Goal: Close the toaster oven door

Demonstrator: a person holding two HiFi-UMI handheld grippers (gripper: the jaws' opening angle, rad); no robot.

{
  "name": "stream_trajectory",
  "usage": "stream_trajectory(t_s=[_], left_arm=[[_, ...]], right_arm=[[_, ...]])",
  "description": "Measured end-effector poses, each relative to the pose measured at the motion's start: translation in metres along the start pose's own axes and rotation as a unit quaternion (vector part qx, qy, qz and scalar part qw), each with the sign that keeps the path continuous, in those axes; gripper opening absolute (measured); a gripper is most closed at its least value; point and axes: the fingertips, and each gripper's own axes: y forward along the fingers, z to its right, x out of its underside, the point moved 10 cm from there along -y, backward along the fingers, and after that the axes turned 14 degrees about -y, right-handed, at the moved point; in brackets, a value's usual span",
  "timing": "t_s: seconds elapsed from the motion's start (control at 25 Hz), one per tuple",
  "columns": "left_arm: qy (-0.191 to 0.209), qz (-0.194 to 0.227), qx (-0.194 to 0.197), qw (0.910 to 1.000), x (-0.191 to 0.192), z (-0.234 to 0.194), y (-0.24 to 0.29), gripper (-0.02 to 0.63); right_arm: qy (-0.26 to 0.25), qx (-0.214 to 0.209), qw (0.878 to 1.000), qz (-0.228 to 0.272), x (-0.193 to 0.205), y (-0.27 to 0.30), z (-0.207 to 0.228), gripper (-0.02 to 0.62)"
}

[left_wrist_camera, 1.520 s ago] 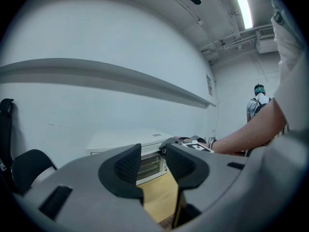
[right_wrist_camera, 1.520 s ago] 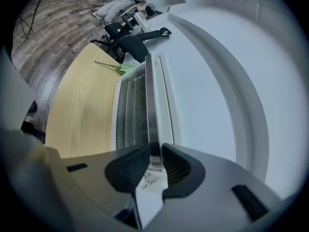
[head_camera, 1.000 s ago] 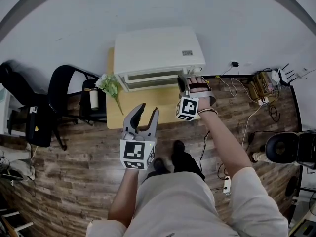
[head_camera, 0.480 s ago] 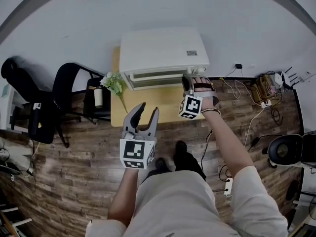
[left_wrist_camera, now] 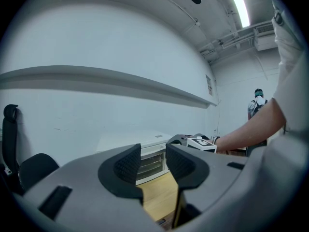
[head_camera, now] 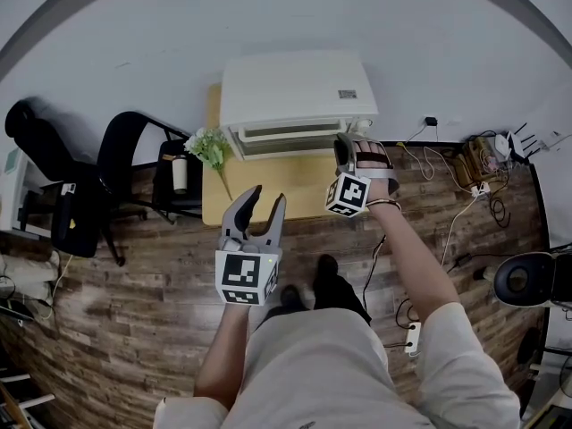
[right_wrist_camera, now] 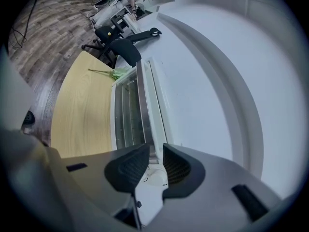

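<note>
A white toaster oven [head_camera: 295,88] stands on a wooden table [head_camera: 268,186] against the wall, its glass door [right_wrist_camera: 126,115] almost upright. My right gripper [head_camera: 343,150] is at the right end of the oven's front. In the right gripper view its jaws [right_wrist_camera: 155,161] are shut on the door's white top edge, which runs between the pads. My left gripper [head_camera: 266,200] hangs in front of the table over the floor. It is open and holds nothing. The oven and the right gripper show beyond its jaws [left_wrist_camera: 153,158].
A green flower sprig [head_camera: 207,148] lies at the table's left edge beside a small bottle [head_camera: 180,175]. Black chairs [head_camera: 125,164] stand to the left. Cables and a power strip [head_camera: 474,159] lie on the floor at the right. The person's feet [head_camera: 313,284] are below the table.
The right gripper stays at the oven's right front corner. The left gripper has barely shifted. The whole head view has slid slightly.
</note>
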Motion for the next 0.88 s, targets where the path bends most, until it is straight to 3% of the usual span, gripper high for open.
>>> stream_trajectory(t_s=[0.56, 0.88], left_arm=[[-0.006, -0.003, 0.017, 0.9998, 0.014, 0.017, -0.028, 0.149], [-0.005, 0.0, 0.008, 1.0, 0.016, 0.025, -0.033, 0.149]], right_arm=[[0.037, 0.037, 0.998, 0.027, -0.004, -0.087, -0.006, 0.066], [0.156, 0.036, 0.983, 0.089, -0.011, -0.131, 0.015, 0.06]])
